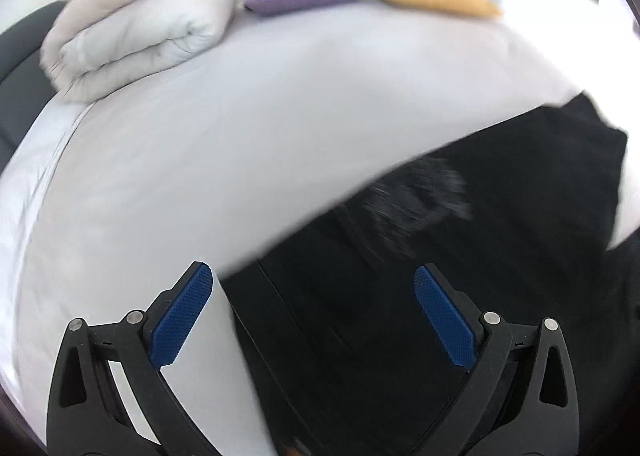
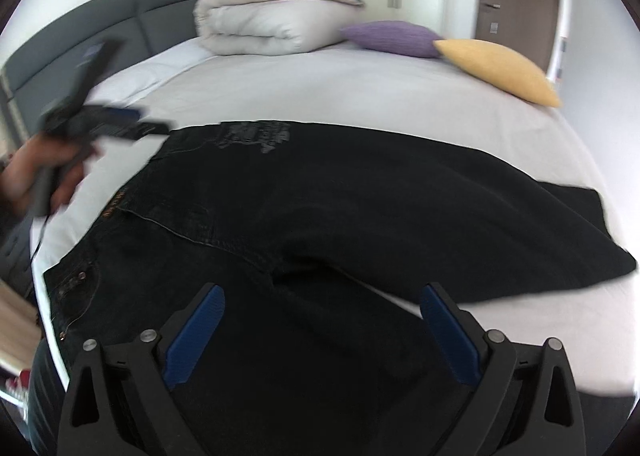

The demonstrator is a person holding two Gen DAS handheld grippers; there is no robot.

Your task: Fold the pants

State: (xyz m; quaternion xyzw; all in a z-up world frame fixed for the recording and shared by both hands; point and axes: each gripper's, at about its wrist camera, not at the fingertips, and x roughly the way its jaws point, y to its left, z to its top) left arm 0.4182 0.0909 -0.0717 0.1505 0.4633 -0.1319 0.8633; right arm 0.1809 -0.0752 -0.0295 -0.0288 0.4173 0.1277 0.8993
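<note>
Lying spread flat across the white bed (image 2: pixel 360 96), black pants (image 2: pixel 320 196), both legs running toward three o'clock, with left gripper (image 1: pixel 314 280) and right gripper (image 2: pixel 322 300) hovering released, grasping nothing.

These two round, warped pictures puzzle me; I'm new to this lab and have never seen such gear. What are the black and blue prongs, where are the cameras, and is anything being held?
A person holds a two-finger clamp in each hand, with a wide-angle camera on each looking along its fingers. The left wrist view shows the left gripper, open and empty. The right wrist view shows the right gripper, also open and empty, above the black pants spread on the bed. At its left edge the person's hand holds the other clamp. Behind lie a folded duvet, a purple cushion and a yellow cushion.
</note>
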